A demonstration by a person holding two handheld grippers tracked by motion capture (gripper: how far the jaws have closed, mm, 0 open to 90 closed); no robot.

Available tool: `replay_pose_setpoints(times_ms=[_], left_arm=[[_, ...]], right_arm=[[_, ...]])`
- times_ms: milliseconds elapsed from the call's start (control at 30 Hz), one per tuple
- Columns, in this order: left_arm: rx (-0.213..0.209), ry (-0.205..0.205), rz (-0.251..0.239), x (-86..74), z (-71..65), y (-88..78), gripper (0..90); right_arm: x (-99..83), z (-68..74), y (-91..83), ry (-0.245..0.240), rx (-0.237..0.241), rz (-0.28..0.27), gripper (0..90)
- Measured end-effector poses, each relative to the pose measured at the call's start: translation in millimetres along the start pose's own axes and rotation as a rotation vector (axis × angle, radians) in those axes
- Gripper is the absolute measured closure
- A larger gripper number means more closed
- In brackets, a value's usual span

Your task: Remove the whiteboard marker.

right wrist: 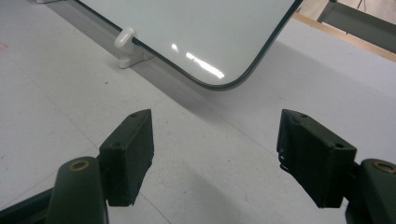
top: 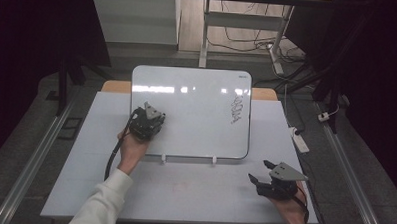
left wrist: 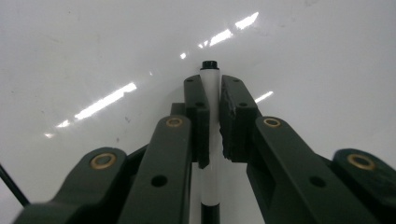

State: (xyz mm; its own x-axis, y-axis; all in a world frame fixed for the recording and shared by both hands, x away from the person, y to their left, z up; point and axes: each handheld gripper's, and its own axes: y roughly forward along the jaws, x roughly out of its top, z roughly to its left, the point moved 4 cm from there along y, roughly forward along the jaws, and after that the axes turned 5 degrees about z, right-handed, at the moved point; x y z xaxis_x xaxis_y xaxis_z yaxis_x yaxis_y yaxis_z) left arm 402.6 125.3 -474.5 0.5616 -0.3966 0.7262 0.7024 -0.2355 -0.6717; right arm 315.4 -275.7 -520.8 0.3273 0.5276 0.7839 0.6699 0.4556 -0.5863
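A whiteboard (top: 196,117) stands tilted on the white table (top: 183,191), with a black scribble (top: 238,109) near its right edge. My left gripper (top: 147,124) is over the board's left part. In the left gripper view it (left wrist: 211,86) is shut on a marker (left wrist: 210,182) with a white barrel and a black tip, which points at the glossy board surface (left wrist: 303,56). My right gripper (top: 259,170) rests near the table's front right, just below the board's lower right corner (right wrist: 224,81). Its jaws (right wrist: 215,140) stand wide apart with nothing between them.
Two small white clips (top: 163,158) (top: 214,159) hold the board's lower edge; one clip (right wrist: 125,37) is also seen from the right gripper. A white power strip (top: 300,140) lies at the table's right edge. Desk legs and cables (top: 249,41) are on the floor behind.
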Motion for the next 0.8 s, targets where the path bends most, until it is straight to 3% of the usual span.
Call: replay_pose_setpoints(times_ms=[233, 300, 400, 467, 500, 733, 800], left_arm=[[-0.049, 0.006, -0.059, 6.1, 0.6, -21.7, 81.4], [-0.105, -0.003, -0.104, 9.7, -0.1, -36.1, 81.4], [-0.145, -0.010, -0.135, 11.5, -1.1, -44.2, 81.4], [-0.218, -0.019, -0.173, 13.3, -3.5, -55.1, 81.4], [-0.218, -0.019, -0.173, 13.3, -3.5, -55.1, 81.4], [-0.355, -0.016, -0.237, 14.1, -11.1, -71.6, 81.4], [-0.372, -0.011, -0.243, 14.3, -13.4, -73.8, 81.4]], right_arm=[[-0.2, -0.8, -0.6, 0.001, -0.005, -0.003, 27.4], [-0.1, -1.0, -1.0, 0.000, -0.007, -0.006, 27.5], [0.0, -1.1, -1.5, 0.002, -0.009, -0.012, 27.7], [0.1, -1.5, -1.6, 0.005, -0.010, -0.017, 27.7], [0.1, -1.8, -1.7, 0.006, -0.010, -0.021, 27.7], [0.7, -2.0, -2.2, 0.021, -0.002, -0.047, 27.5], [2.2, -1.2, -3.0, 0.028, -0.002, -0.055, 29.3]])
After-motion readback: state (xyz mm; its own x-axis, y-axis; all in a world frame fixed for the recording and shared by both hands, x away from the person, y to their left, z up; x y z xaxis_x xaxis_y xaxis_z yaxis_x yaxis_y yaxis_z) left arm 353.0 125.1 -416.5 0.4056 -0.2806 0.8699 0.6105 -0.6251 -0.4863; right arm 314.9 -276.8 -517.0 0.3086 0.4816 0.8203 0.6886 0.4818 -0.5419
